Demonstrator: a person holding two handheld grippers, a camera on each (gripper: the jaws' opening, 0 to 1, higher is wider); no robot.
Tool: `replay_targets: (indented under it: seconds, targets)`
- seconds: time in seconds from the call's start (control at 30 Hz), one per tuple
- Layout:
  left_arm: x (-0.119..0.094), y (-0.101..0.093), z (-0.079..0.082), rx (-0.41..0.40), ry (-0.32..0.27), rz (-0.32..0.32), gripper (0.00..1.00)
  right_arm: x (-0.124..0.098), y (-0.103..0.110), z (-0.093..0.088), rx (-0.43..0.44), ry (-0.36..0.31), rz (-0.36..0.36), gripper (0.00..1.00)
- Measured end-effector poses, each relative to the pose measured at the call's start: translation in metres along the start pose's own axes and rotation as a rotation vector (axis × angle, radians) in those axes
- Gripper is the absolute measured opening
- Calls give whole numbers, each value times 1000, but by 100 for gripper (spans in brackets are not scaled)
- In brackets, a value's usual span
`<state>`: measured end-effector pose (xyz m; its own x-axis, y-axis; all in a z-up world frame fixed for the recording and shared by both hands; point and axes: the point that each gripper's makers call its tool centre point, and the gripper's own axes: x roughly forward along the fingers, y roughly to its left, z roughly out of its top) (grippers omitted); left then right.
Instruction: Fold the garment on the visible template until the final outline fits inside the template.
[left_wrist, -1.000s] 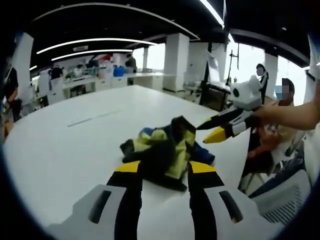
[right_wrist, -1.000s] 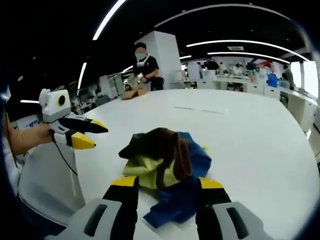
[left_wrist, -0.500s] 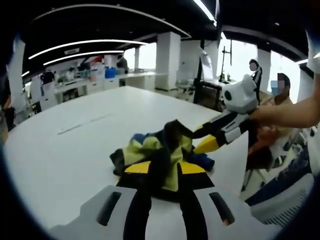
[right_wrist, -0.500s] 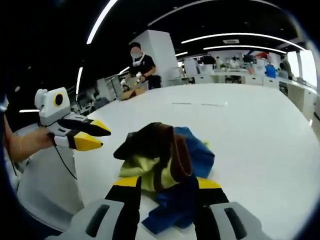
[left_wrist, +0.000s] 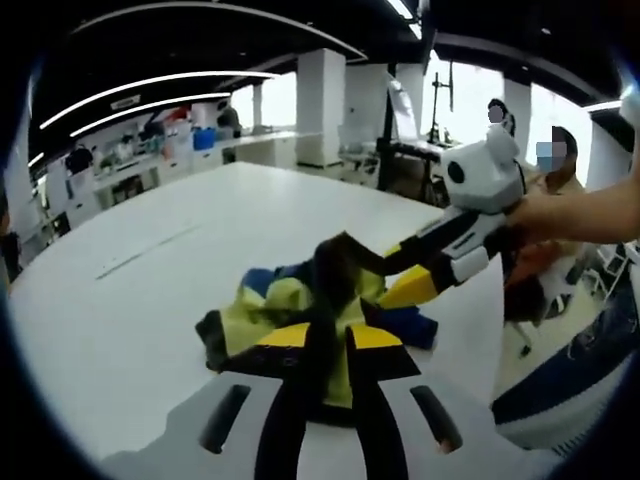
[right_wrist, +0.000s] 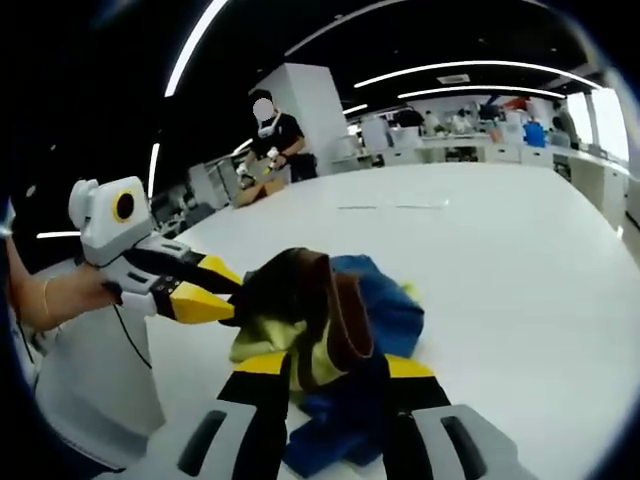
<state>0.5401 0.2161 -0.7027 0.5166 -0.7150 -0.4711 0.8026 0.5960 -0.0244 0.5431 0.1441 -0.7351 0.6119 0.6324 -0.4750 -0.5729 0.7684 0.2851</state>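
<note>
Garment (left_wrist: 300, 310) lies crumpled, yellow, blue and dark, on the white surface (left_wrist: 150, 260); left claw (left_wrist: 328, 338) nearly closed, pinching a fold of the garment's near edge; right claw (right_wrist: 335, 365) slightly parted astride the garment, grip cannot be told.

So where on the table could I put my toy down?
Plenty of bare white table lies beyond the crumpled garment, out to the far edge, and beside it in the left gripper view. It's crowded right at the garment, where the left gripper and right gripper meet it.
</note>
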Motion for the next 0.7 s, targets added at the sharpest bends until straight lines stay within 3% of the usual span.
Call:
replay_targets:
  seconds: [0.17, 0.3, 0.7]
  targets:
    - [7, 1, -6, 5, 29, 0, 8, 2, -1, 1, 5, -4, 0, 29]
    - [11, 5, -15, -2, 68, 11, 0, 3, -2, 0, 8, 2, -1, 24]
    - [10, 12, -19, 11, 88, 61, 0, 4, 5, 1, -10, -12, -1, 7]
